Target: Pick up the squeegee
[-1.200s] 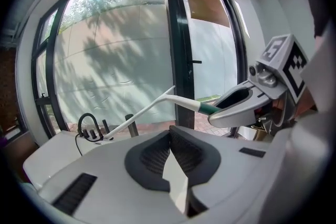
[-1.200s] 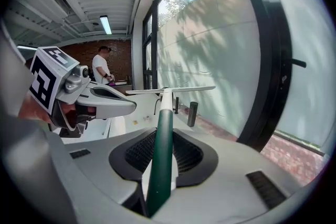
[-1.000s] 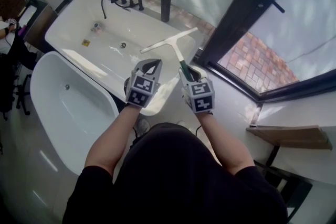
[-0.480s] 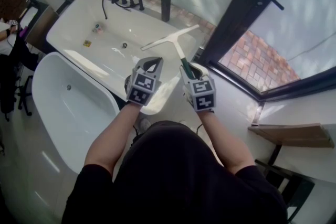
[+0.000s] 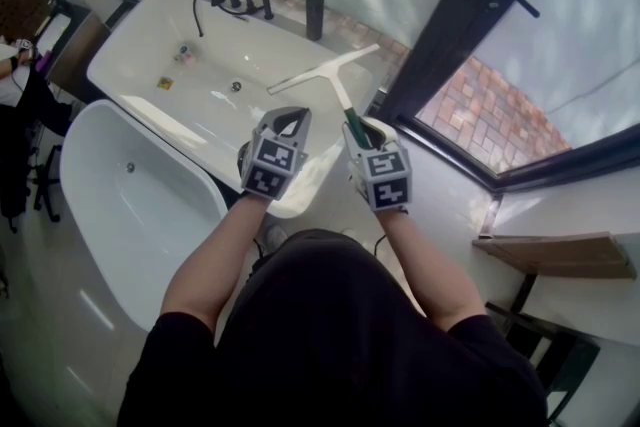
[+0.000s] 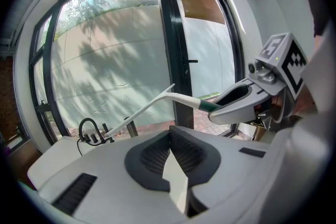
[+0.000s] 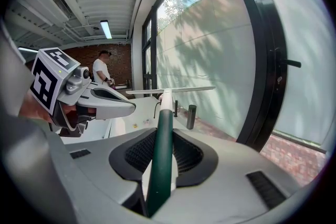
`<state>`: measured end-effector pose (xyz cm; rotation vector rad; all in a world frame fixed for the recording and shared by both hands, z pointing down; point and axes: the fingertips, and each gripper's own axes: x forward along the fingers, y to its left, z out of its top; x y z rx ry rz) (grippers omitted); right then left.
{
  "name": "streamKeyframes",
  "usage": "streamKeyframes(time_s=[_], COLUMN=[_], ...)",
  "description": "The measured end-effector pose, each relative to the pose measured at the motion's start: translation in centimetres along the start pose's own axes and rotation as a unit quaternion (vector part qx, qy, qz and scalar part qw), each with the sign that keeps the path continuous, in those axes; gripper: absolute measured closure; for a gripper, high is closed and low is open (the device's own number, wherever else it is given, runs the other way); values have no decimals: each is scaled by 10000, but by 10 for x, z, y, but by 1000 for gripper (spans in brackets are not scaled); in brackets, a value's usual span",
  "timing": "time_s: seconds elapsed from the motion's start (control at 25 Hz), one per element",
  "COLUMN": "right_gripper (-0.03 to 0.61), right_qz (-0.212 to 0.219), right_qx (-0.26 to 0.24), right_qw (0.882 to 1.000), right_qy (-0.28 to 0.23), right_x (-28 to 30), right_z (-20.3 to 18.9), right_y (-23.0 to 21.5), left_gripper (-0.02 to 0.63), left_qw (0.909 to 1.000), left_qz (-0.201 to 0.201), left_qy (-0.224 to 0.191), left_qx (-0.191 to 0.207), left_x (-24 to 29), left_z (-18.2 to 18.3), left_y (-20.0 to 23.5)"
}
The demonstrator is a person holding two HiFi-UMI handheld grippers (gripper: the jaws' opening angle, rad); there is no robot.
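Gripping the squeegee (image 5: 322, 70) by its green handle, right gripper (image 5: 360, 128) is partly closed on it, while left gripper (image 5: 290, 119) beside it has jaws pressed together, empty.

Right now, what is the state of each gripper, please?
Left gripper: closed, holding nothing.
Right gripper: closed on the squeegee, at its green handle.

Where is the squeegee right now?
In the head view the squeegee is just right of middle, its green handle clamped in the right gripper, its blade over the end of the white bathtub, beside the window.
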<state>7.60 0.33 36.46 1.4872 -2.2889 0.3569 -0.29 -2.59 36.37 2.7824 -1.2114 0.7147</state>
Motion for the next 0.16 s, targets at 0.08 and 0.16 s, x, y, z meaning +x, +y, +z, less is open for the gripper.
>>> streamKeyframes(time_s=[0.08, 0.16], right_gripper=[479, 479], right_qz=[-5, -8], right_qx=[-2, -6], right_qw=[10000, 10000], right_qy=[-2, -3], right_x=[-1, -2], right_z=[-1, -2], right_y=[2, 4], left_gripper=[614, 614], left_qw=[10000, 10000], left_qz=[-35, -44], left_qy=[4, 5], left_qx=[28, 37], left_x=[-2, -4], left_z=[-2, -4], left_y=[-2, -3])
